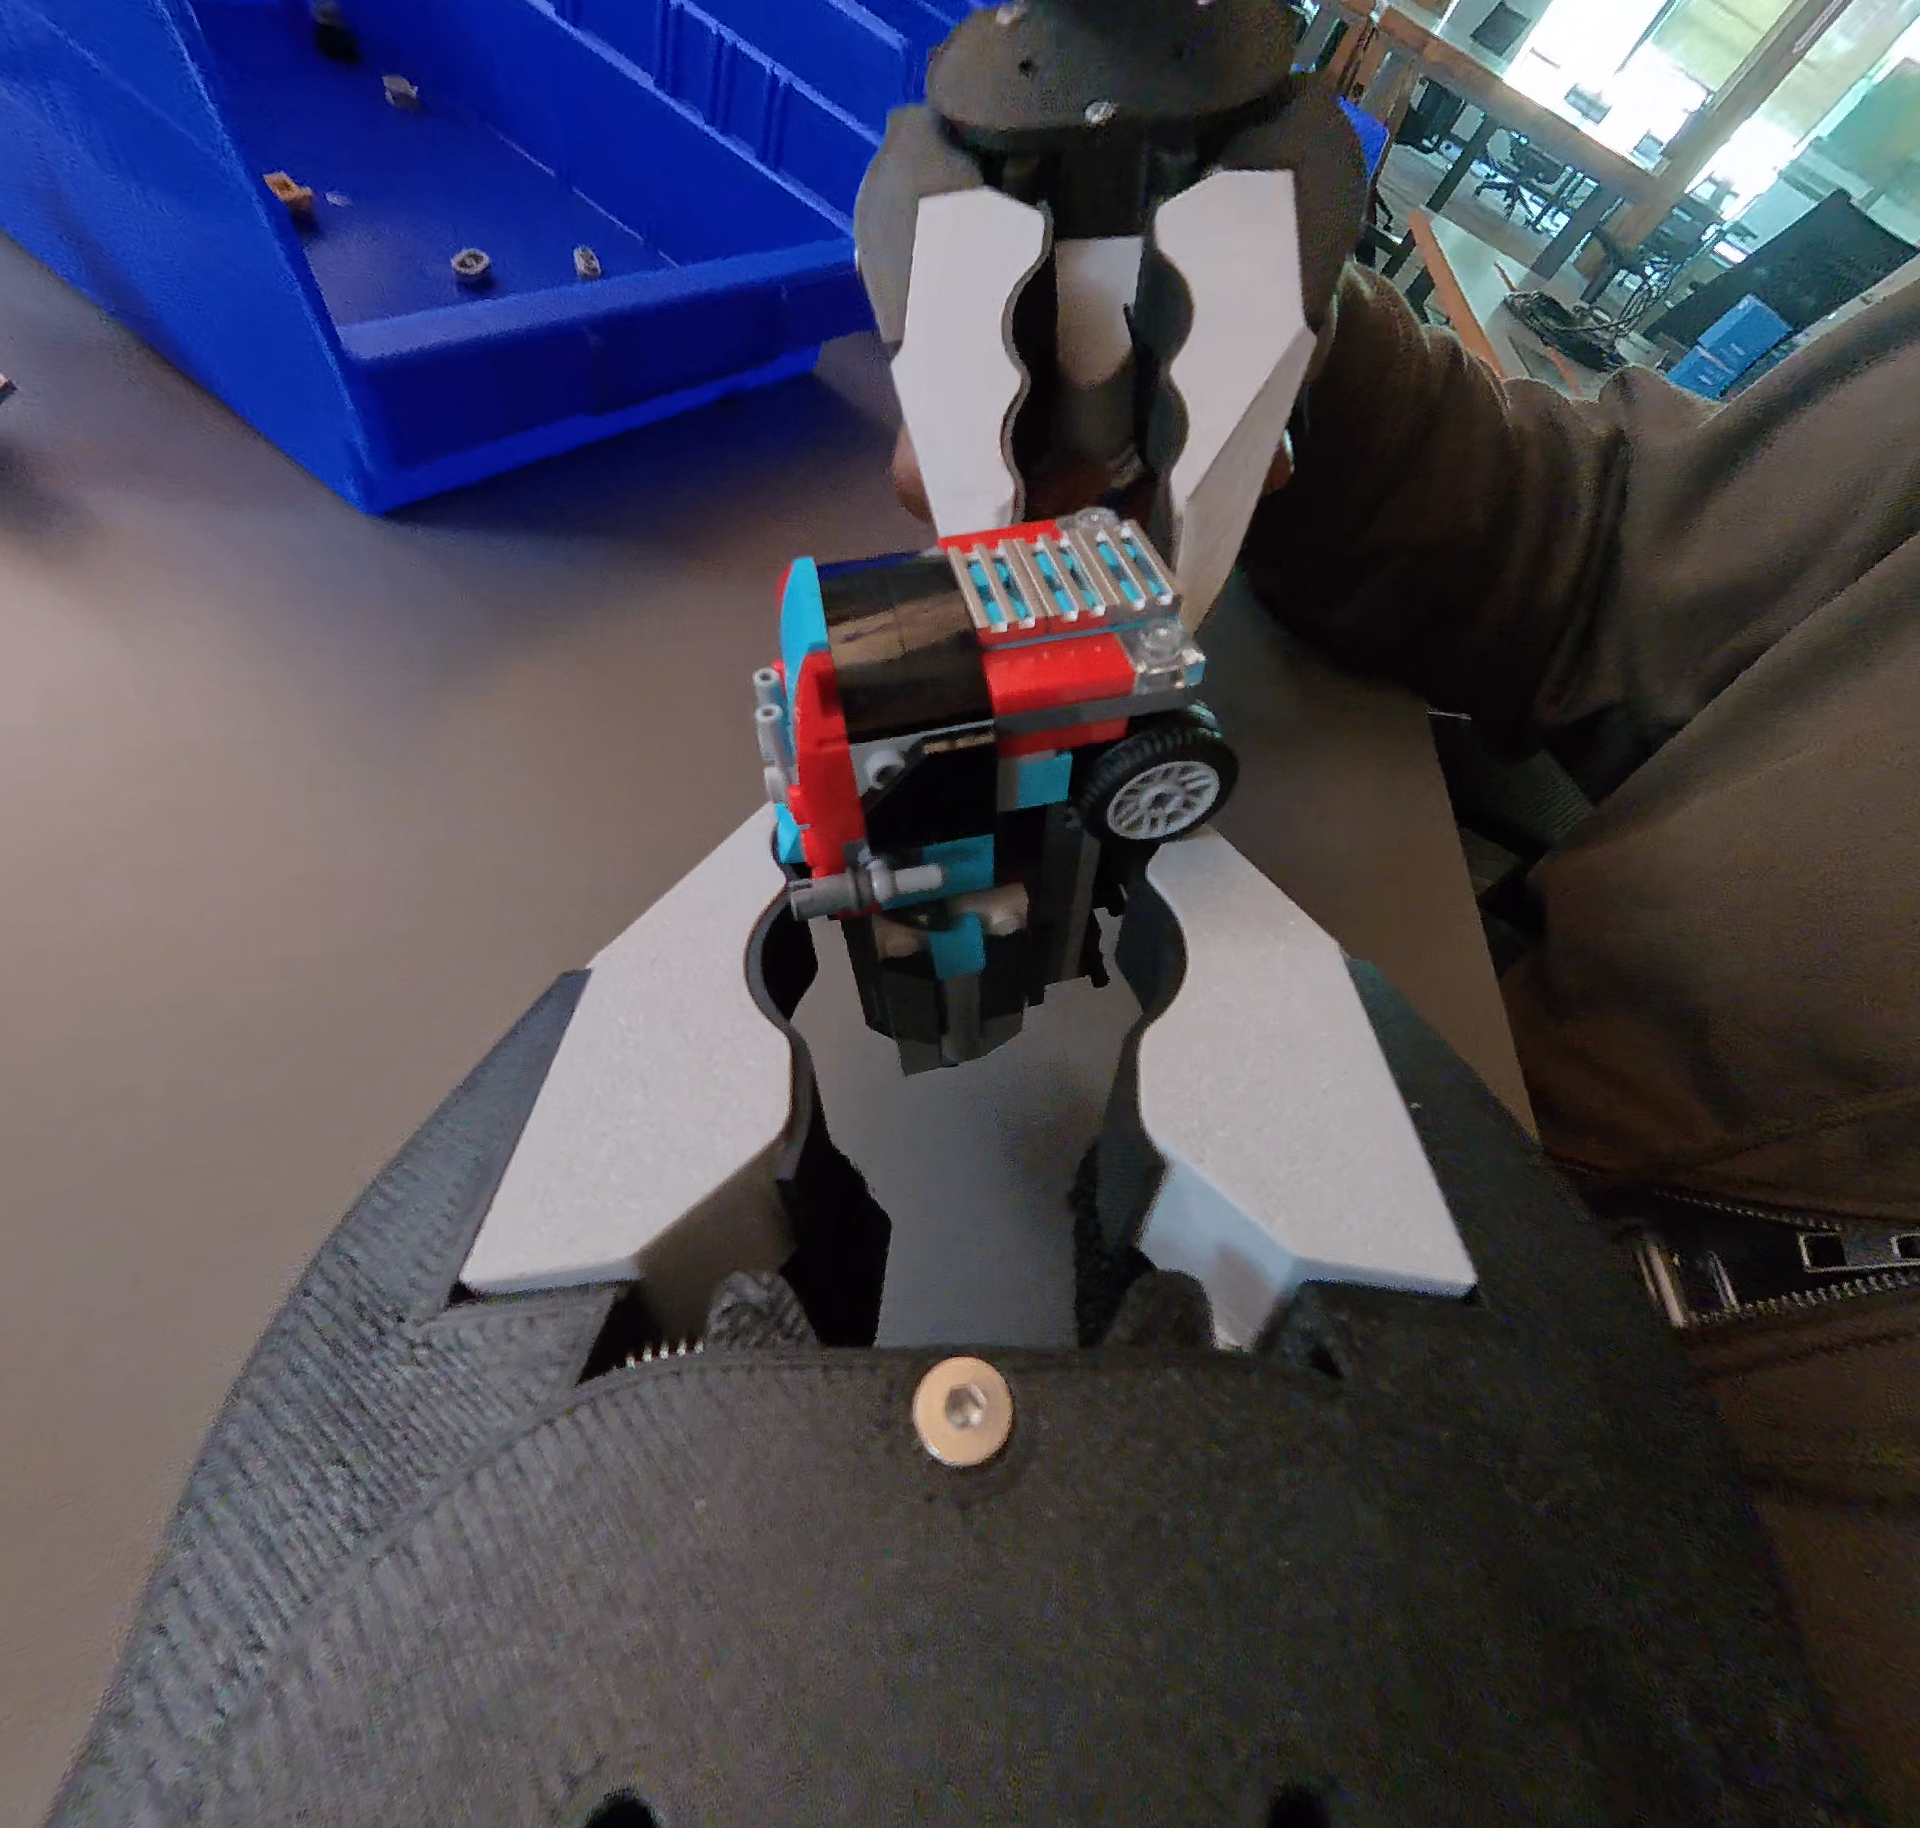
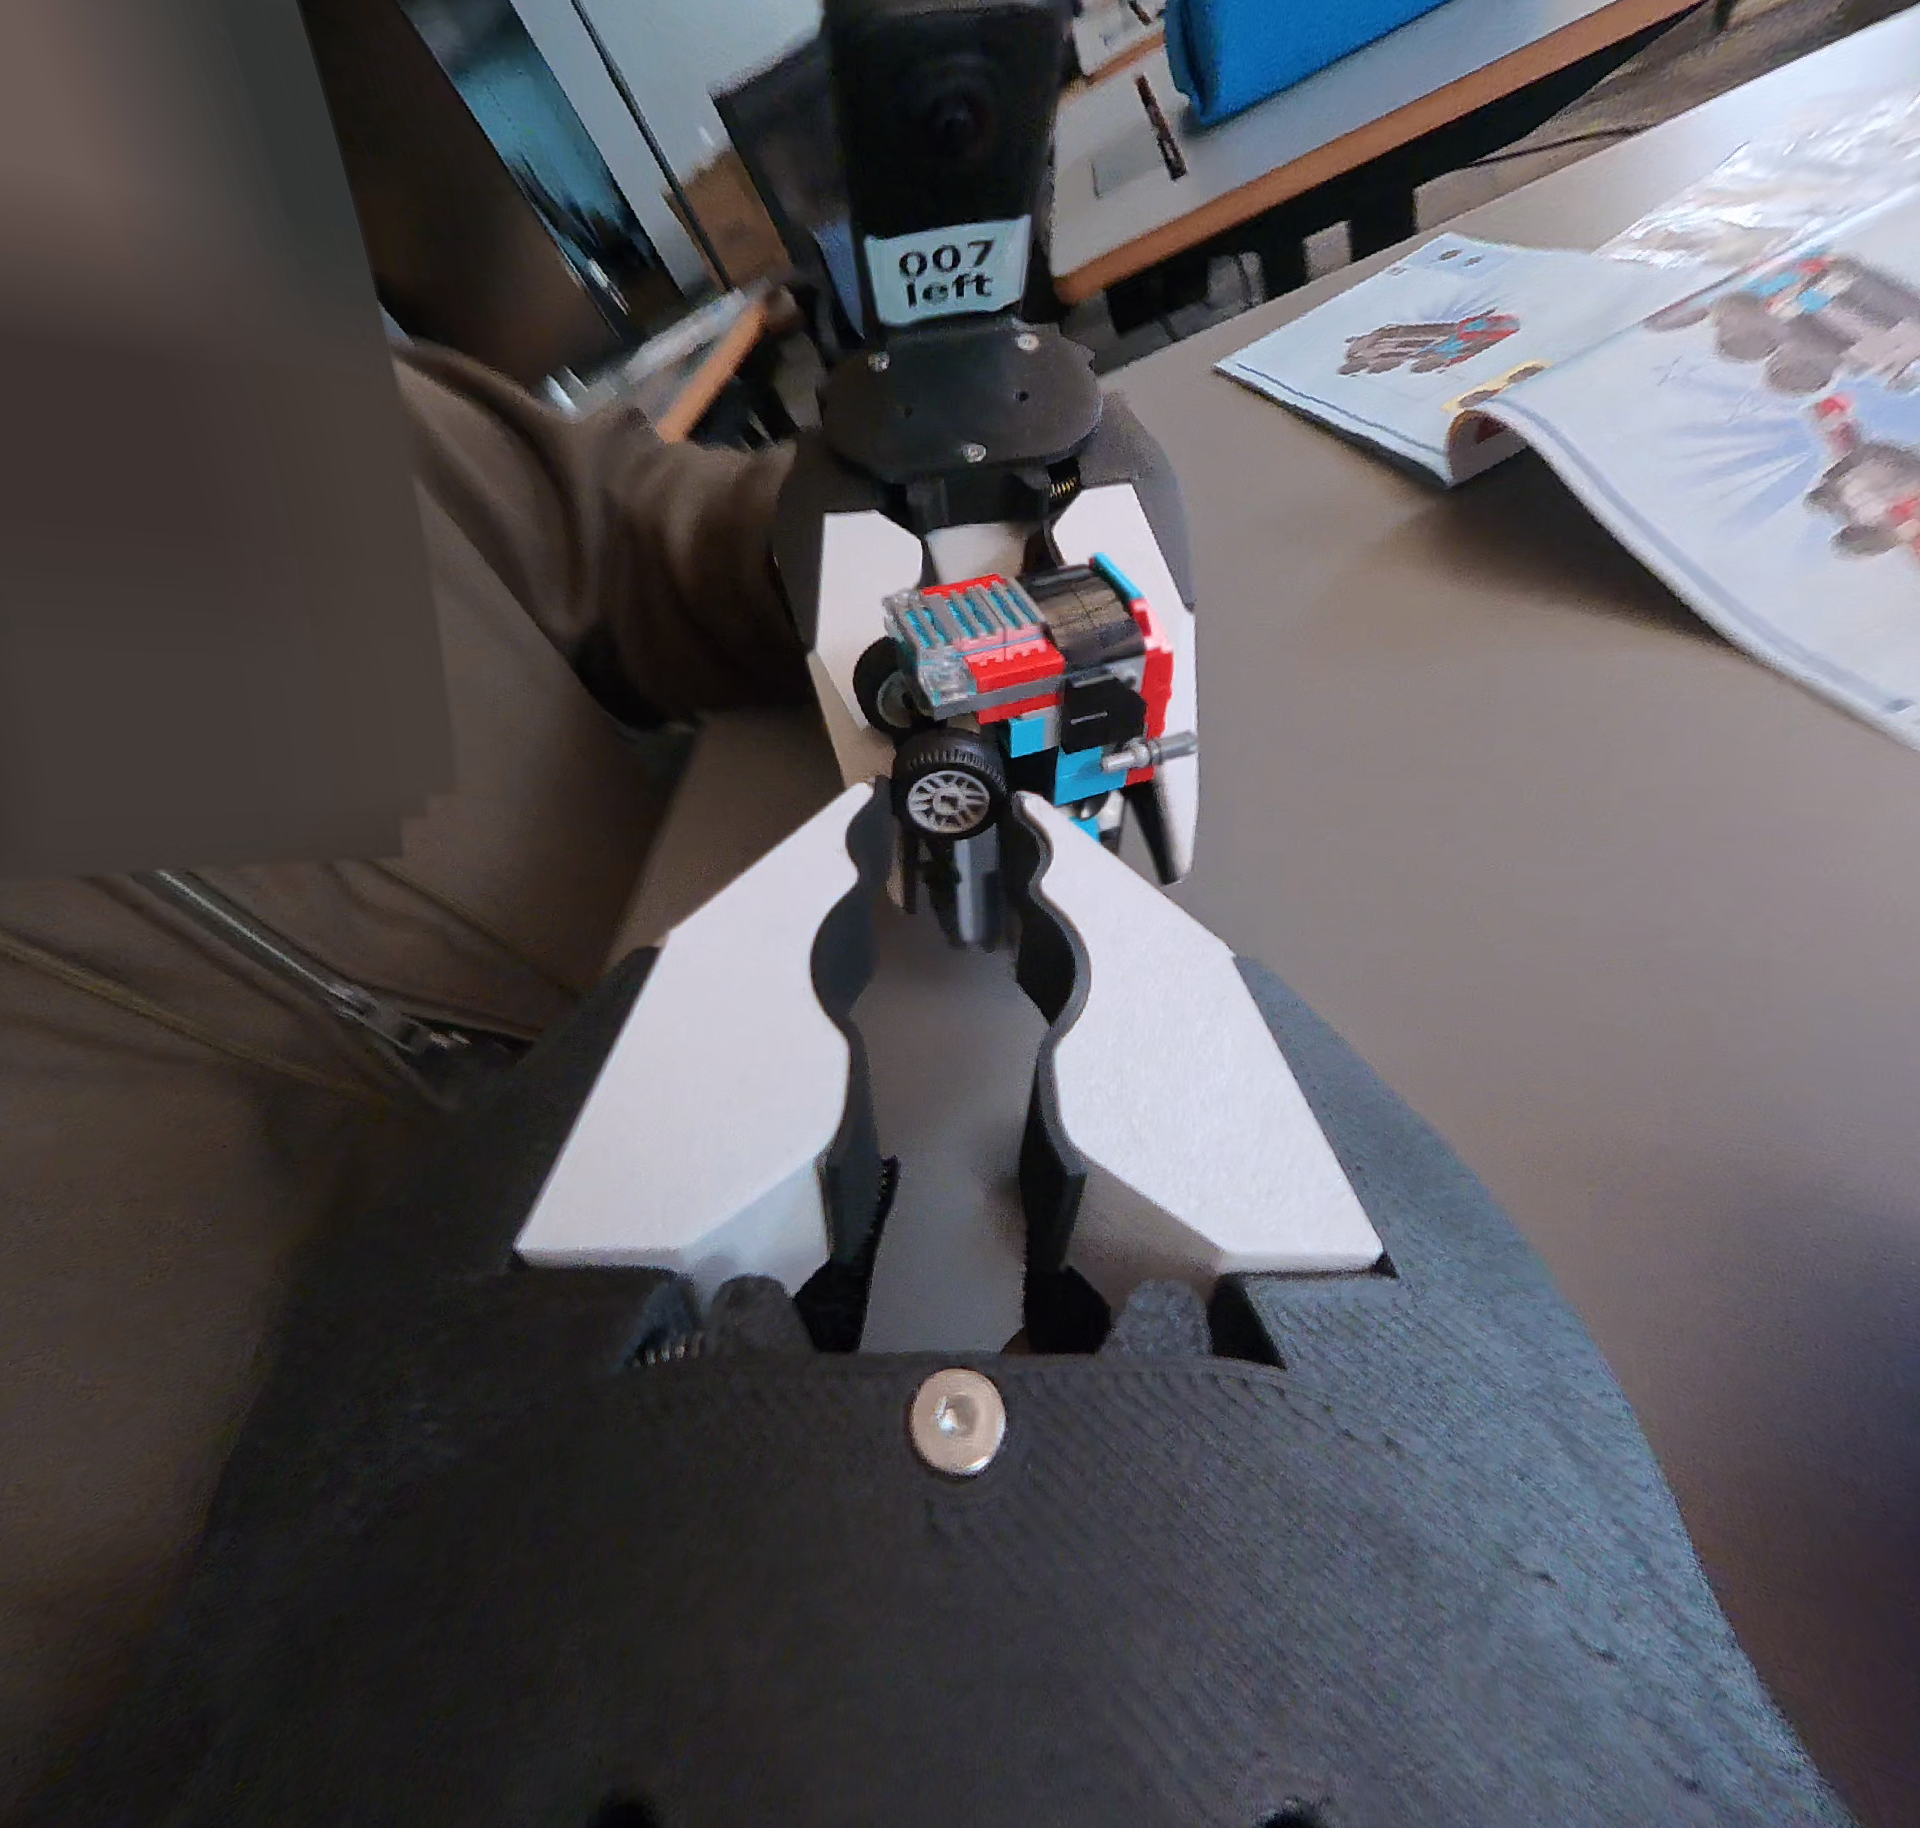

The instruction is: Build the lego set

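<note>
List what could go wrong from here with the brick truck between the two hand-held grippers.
1. The right hand-held gripper pinches only the narrow dark underside of the truck, so it may pivot or slip toward the table.
2. The left hand-held gripper brackets the cab beside a thin grey pipe and a wheel; a squeeze could pop these off.
3. Opposed pulls might split the bricks.

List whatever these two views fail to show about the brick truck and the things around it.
- Brick truck: lower end hidden between the left gripper fingers, left wrist view.
- Small parts in the blue bin: too small to identify.
- Booklet: blurred, cut off by the right wrist view's edge.
- Person: masked by blur.
</note>
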